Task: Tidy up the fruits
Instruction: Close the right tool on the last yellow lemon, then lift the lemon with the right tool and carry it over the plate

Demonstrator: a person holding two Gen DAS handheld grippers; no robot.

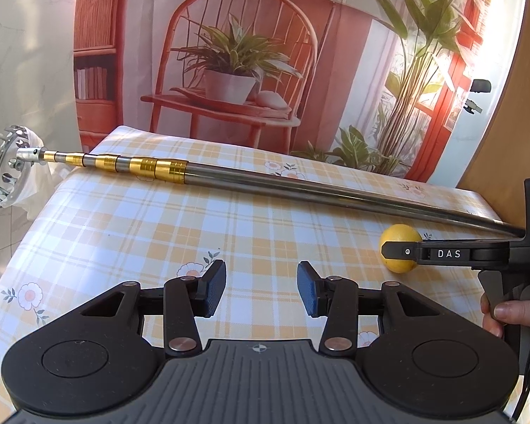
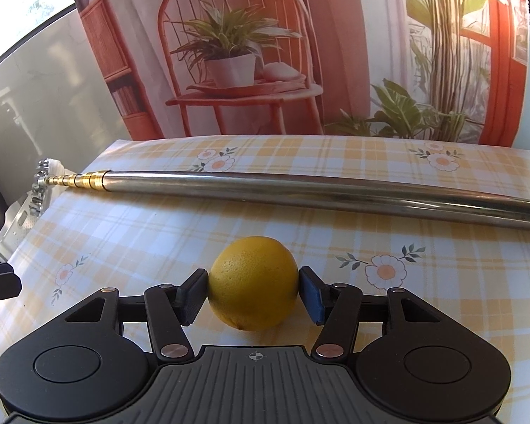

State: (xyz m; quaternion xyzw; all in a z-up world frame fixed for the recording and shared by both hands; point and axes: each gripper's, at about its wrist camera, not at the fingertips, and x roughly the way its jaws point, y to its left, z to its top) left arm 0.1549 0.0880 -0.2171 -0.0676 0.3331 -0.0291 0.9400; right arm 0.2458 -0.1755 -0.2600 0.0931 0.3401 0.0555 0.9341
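Your left wrist camera sits low behind the left gripper (image 1: 261, 288), looking forward across the tabletop (image 1: 152, 219) toward the printed backdrop (image 1: 236, 53). It stands back from the fruit (image 1: 401, 247), which shows small at its right edge, with your right gripper (image 1: 388, 249) seen side-on there. Your right wrist camera looks the same way from behind the right gripper (image 2: 253, 291), very close to the fruit (image 2: 253, 282), which fills its centre. Both views share the pole (image 1: 300, 187) lying across the tabletop, the fruit, and the backdrop's chair and plant.

Right hand-held gripper (image 2: 253, 295) pads touch the yellow fruit (image 2: 253, 282).
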